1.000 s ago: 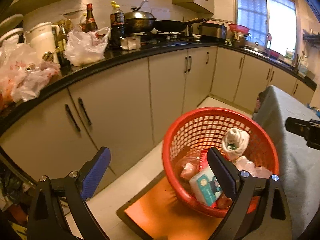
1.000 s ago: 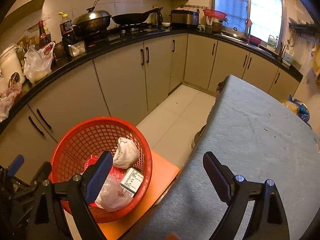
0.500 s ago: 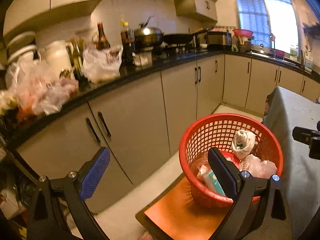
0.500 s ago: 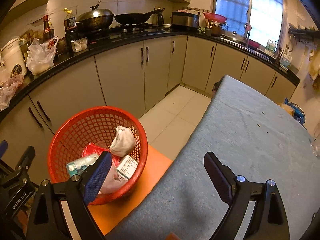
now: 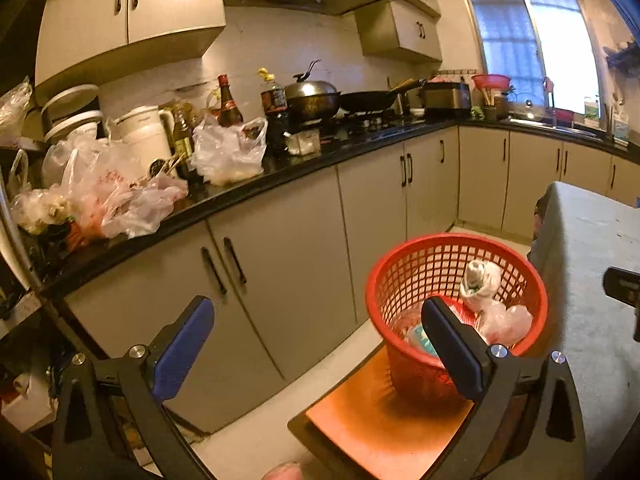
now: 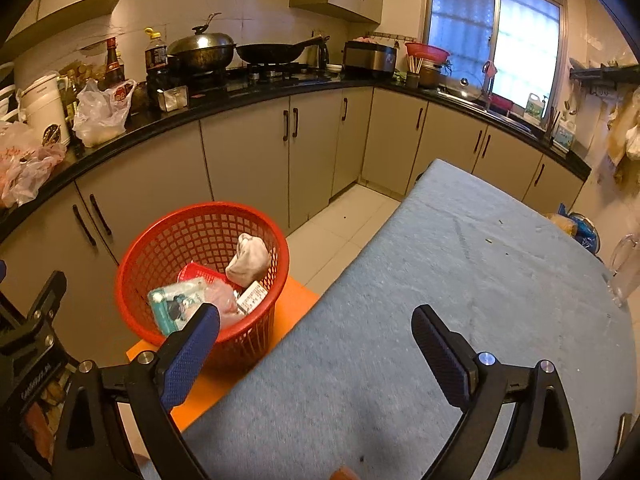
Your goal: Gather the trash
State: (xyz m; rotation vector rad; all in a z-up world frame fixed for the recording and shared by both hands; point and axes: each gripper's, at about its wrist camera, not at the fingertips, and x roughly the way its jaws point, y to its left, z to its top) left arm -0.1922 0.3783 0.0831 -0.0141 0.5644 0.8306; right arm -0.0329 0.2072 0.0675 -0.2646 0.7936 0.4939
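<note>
Red plastic lattice marks the trash basket, which in the left wrist view stands on an orange stool on the floor, wedged between the cabinet fronts and the edge of the grey-clothed surface. The left gripper has its jaws opening to their widest with nothing between them; the basket lies ahead and to the right of them, partly hidden behind the right-hand jaw, so this hand looks the nearer of the two to it. Inside show a crumpled white wad leaning on the far wall and a clear plastic bag below it. At the right edge of this view a dark part of the other tool juts in over the cloth. The right wrist view looks down more steeply: the right gripper hangs over the near end of the surface, jaws spread wide and empty, with the basket ahead and to the left, just past the left-hand jaw. Only this view shows the whole cloth top, which carries a few specks and no clear piece of trash, and it opens up the basket's floor: a teal packet, a small printed box and a red lattice tray. Judging from that, collecting seems nearly done, and any next target would have to lie outside both views.
</note>
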